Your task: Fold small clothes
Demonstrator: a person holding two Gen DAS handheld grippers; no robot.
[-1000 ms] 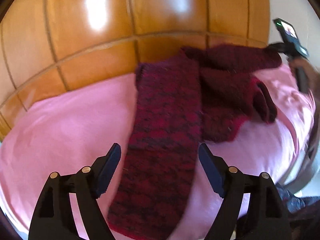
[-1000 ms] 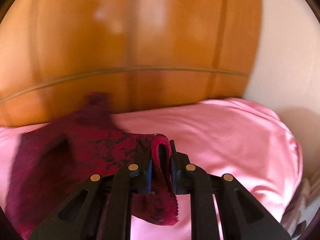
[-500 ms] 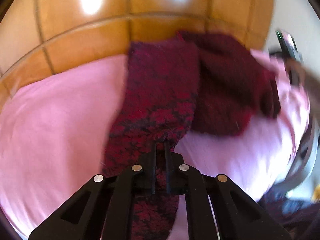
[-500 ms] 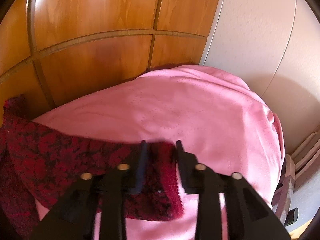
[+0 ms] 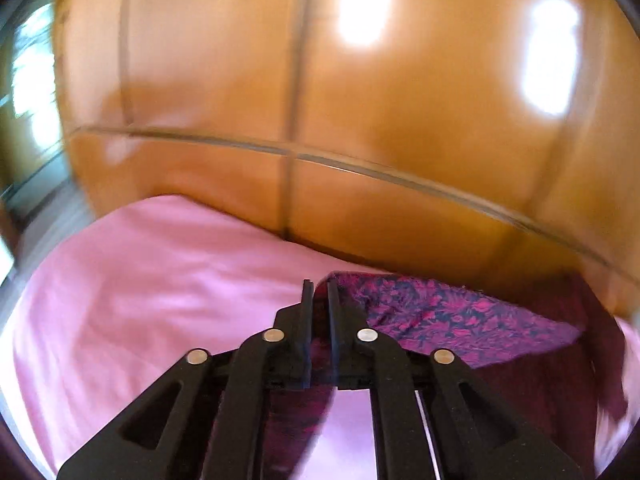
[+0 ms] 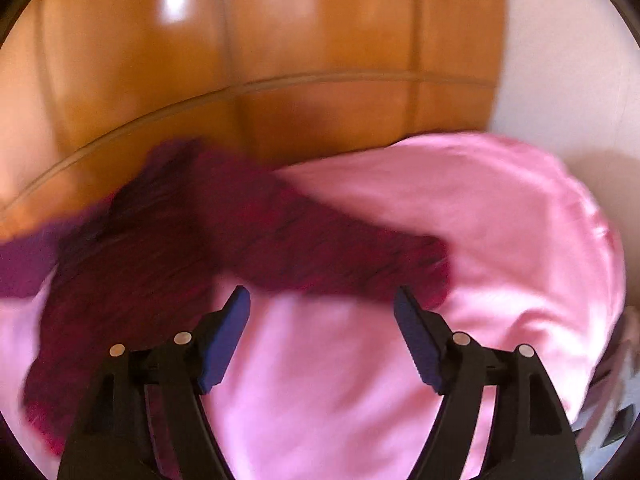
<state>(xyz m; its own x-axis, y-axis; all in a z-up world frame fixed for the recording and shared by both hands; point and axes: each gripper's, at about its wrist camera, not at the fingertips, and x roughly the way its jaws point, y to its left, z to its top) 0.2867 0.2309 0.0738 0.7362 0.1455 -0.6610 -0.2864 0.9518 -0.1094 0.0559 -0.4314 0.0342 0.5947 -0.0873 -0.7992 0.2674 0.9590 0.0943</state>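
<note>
Two claws differ: the left gripper is clamped on a lifted edge of the dark red patterned knit garment, while the right gripper, seen only in its own view, is opening empty above the pink bedsheet, folding apparently midway.

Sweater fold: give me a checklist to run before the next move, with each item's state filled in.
1. Left gripper shut on the sweater: ok, fabric is pinched between its fingers.
2. Right gripper free of the sweater: ok, jaws are opening, only pink sheet between them.
3. Lifted part carried over the rest: ok, it drapes from the left gripper.
4. Fold edges lined up: cannot tell, both views are blurred.
5. Sweater on the sheet, not off the edge: ok in the right view.
6. Room on the sheet for laying down: ok, bare pink to the left in the left view.
</note>
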